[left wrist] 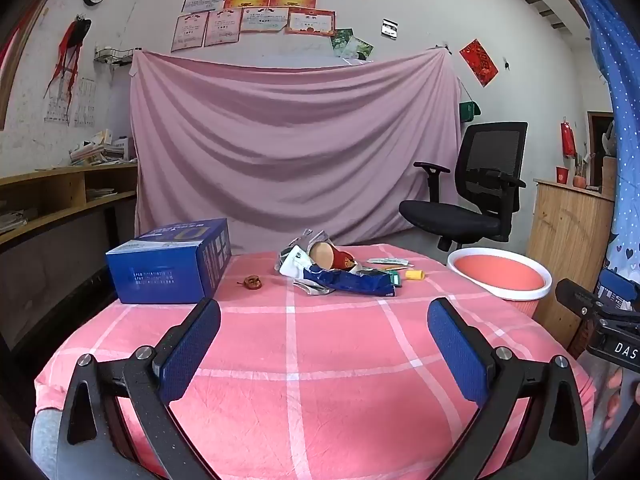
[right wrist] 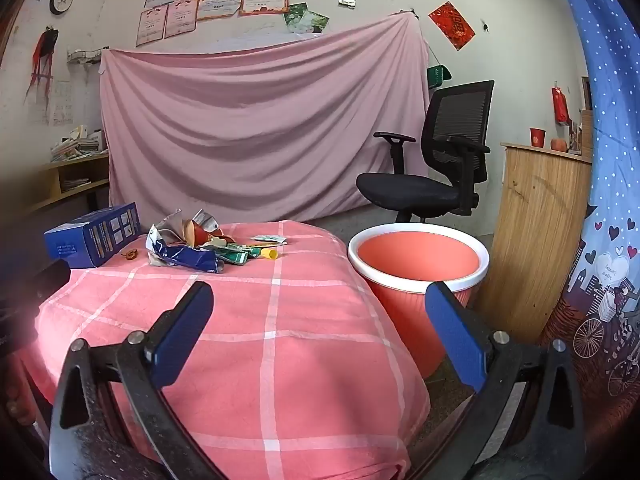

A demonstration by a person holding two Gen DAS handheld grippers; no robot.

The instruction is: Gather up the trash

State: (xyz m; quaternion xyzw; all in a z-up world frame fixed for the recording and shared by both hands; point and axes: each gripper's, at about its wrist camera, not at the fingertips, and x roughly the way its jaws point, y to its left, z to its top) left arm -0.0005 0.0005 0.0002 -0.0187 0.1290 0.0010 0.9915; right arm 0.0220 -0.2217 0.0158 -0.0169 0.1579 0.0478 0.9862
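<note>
Tablecloth (left wrist: 332, 360): matt checked cloth. Bin (right wrist: 416, 276): smooth plastic, 3 o'clock of table. Blue box (left wrist: 172, 264): glossy cardboard. Wrappers (left wrist: 344, 280): crinkled shiny foil. Cabinet (right wrist: 536, 232): wood grain.

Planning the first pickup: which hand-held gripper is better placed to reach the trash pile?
Left hand-held gripper: open, aimed straight at the crumpled wrapper pile. The right one points nearer the pink plastic bin.

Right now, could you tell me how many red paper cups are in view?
2: one red paper cup lies tipped in the trash pile; another stands on the wooden cabinet. More may be hidden.
</note>
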